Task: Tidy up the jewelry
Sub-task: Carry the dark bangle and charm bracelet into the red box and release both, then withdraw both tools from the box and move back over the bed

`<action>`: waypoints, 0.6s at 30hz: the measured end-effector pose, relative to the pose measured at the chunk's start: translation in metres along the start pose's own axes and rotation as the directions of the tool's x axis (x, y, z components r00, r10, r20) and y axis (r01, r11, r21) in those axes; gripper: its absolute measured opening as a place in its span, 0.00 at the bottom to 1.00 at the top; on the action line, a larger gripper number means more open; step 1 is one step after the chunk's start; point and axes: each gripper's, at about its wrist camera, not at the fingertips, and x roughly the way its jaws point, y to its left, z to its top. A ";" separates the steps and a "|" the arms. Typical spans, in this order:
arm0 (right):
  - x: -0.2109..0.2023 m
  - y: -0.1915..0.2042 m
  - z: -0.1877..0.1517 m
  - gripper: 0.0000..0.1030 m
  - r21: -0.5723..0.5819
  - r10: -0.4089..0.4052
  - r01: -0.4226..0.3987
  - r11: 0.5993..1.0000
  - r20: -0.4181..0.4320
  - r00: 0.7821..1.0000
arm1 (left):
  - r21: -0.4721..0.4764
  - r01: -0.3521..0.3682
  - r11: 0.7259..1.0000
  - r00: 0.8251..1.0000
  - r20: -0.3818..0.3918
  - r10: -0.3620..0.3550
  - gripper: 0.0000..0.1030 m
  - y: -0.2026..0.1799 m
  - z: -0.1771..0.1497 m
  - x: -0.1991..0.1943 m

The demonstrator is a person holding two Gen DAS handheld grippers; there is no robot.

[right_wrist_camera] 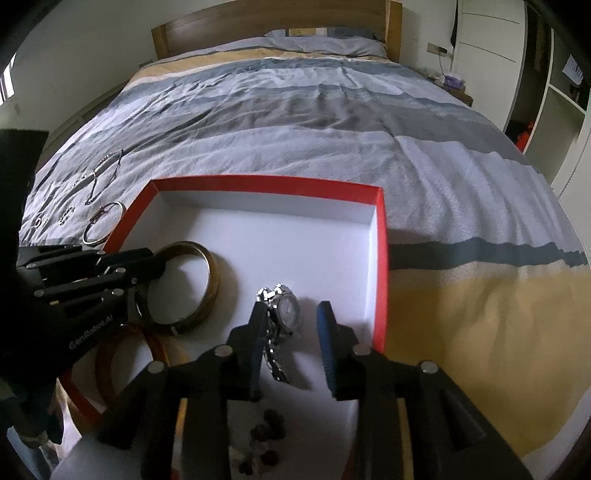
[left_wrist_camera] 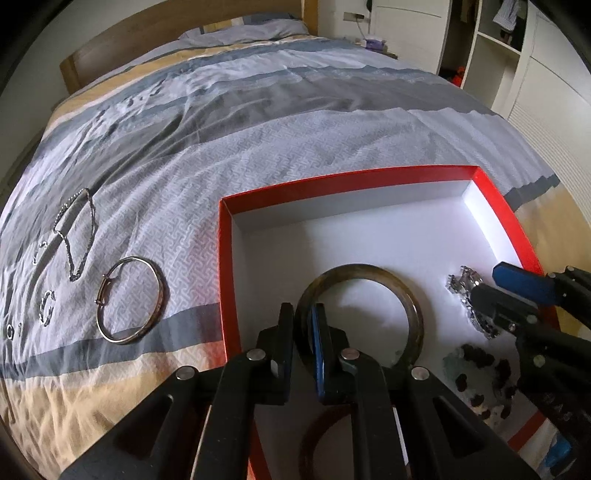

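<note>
A red box point(left_wrist_camera: 332, 181) with a white inside lies on the bed; it also shows in the right wrist view point(right_wrist_camera: 258, 182). My left gripper point(left_wrist_camera: 303, 314) is shut on a dark olive bangle point(left_wrist_camera: 413, 295) inside the box; the bangle also shows in the right wrist view point(right_wrist_camera: 212, 275). My right gripper point(right_wrist_camera: 291, 314) is open over a silver watch point(right_wrist_camera: 284, 304), which also shows in the left wrist view point(left_wrist_camera: 461, 282). A brown bangle point(right_wrist_camera: 155, 345) and dark beads point(right_wrist_camera: 269, 424) lie in the box. A silver bangle point(left_wrist_camera: 131, 299), a chain point(left_wrist_camera: 74, 236) and small rings point(left_wrist_camera: 46, 301) lie on the bedspread at the left.
The striped grey, white and yellow bedspread point(left_wrist_camera: 295, 110) runs to a wooden headboard point(right_wrist_camera: 277, 26). White wardrobes and shelves point(left_wrist_camera: 517, 55) stand at the right. A nightstand with a purple box point(right_wrist_camera: 452, 81) is by the bed's far right corner.
</note>
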 end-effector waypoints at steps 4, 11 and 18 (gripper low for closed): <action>-0.018 -0.002 -0.003 0.26 0.008 -0.012 0.012 1.000 0.024 1.000 | -0.008 0.009 1.000 0.999 0.032 -0.008 0.25 0.001 -0.003 -0.021; -0.067 0.005 -0.007 0.26 0.036 -0.004 0.001 0.999 0.086 0.996 | -0.006 -0.038 0.999 0.991 0.127 0.038 0.44 0.003 -0.012 -0.079; -0.117 0.036 -0.007 0.27 0.032 0.008 -0.014 0.999 0.158 0.987 | -0.049 -0.102 0.994 0.971 0.212 0.110 0.61 0.020 -0.030 -0.143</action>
